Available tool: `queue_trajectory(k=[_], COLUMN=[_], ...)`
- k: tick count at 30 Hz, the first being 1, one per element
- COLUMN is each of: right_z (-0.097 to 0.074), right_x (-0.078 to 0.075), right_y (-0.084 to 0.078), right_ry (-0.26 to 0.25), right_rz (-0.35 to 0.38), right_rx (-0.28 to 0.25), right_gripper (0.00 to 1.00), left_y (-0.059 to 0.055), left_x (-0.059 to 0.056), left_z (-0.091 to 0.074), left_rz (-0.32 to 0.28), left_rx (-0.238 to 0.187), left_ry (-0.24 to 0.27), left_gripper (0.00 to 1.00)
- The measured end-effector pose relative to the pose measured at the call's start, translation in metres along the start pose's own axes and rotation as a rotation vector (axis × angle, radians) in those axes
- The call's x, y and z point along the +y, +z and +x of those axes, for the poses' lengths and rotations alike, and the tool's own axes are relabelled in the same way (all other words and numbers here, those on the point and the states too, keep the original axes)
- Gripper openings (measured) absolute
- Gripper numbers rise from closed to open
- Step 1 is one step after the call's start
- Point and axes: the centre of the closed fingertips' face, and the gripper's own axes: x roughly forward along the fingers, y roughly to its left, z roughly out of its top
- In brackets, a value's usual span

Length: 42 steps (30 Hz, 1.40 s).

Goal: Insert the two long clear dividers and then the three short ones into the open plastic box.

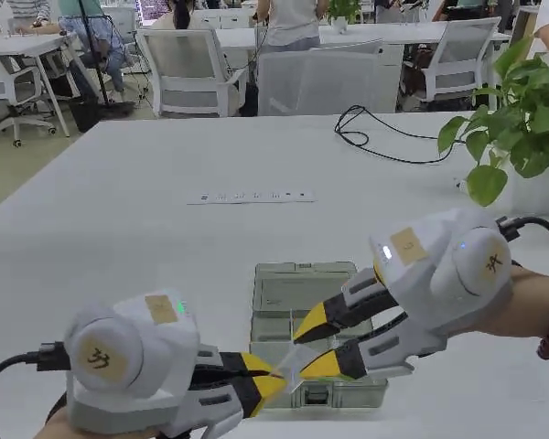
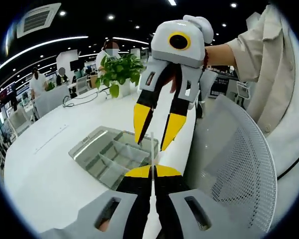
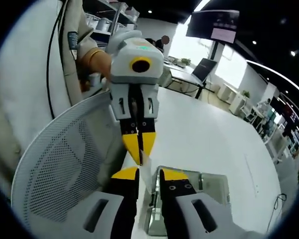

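Now | left claw clamps clear divider | right claw agape, tip-to-tip above box

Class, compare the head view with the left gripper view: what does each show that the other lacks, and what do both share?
Head view: the white housing behind the left tongs, with green light. Left gripper view: a ceiling vent and the person's beige sleeve. Shared: the open plastic box, the potted plant, and the right tongs open around the clear divider the left tongs grip.
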Motion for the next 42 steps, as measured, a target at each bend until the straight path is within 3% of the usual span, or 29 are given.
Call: queue_trajectory(k=[3,6,10,19,21,33,42], right_z=[-0.001,-0.002,-0.001,-0.001,-0.002,-0.002,-0.003], right_x=[0.004,0.012,0.017,0.024,0.025,0.028,0.022], right_y=[-0.003,-0.001,-0.002,0.0,0.002,0.006,0.007], right_ry=[0.022,0.069,0.092,0.119,0.126,0.132,0.101], right_rz=[0.014,0.042,0.058,0.077,0.083,0.065,0.082], right_rx=[-0.001,-0.024,-0.032,-0.061,-0.068,-0.07,-0.055], right_gripper=[0.16,0.14,0.13,0.07,0.06,0.02,0.02], left_y=[0.001,0.002,0.003,0.011,0.015,0.017,0.018], left_x=[-0.007,-0.01,-0.013,-0.02,-0.021,-0.021,-0.012], left_z=[0.001,0.002,0.003,0.001,0.0,-0.003,-0.006], left_rz=[0.031,0.05,0.078,0.105,0.093,0.089,0.058], left_rx=[-0.003,-0.001,-0.008,-0.053,-0.081,-0.106,-0.129], left_ry=[-0.039,-0.051,-0.072,-0.111,-0.121,-0.114,-0.054], left_gripper=[0.0,0.0,0.0,0.0,0.0,0.0,0.01])
